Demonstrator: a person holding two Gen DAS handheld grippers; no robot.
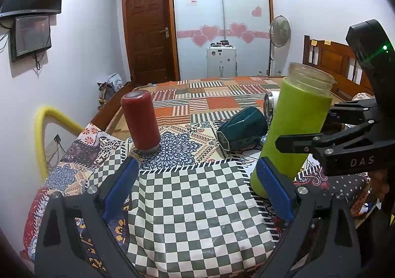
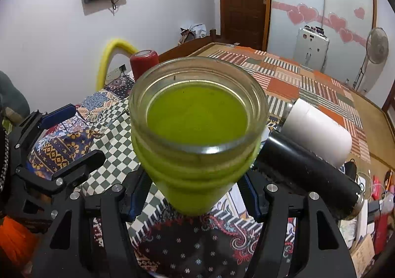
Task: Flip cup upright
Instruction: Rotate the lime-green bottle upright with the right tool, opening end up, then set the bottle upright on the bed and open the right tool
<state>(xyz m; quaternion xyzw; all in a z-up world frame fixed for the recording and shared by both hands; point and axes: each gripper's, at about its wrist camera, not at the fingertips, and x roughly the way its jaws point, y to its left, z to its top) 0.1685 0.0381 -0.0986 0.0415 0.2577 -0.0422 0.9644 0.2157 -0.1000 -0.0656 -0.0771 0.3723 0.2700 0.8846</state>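
Two grippers listed. Your right gripper (image 2: 195, 194) reaches in level from the right, clamped on the green cup (image 2: 197, 134), which stands mouth-up, leaning slightly, on the patchwork cloth (image 1: 197, 203). Your left gripper (image 1: 197, 186) hangs low, fingers spread apart, holding nothing. Left view only: teal cup (image 1: 240, 131) on its side. Right view only: black bottle (image 2: 308, 174) and white cylinder (image 2: 318, 132) lying beside the green cup. Both views: red cup (image 1: 140, 121), inverted.

Cup (image 1: 293, 127): lime-green sleeve, clear glass threaded rim, no lid.
Pose: mouth up, leaning a touch, base on the patterned cloth.
Hold: right gripper (image 2: 192, 194) pads clamp its lower body.
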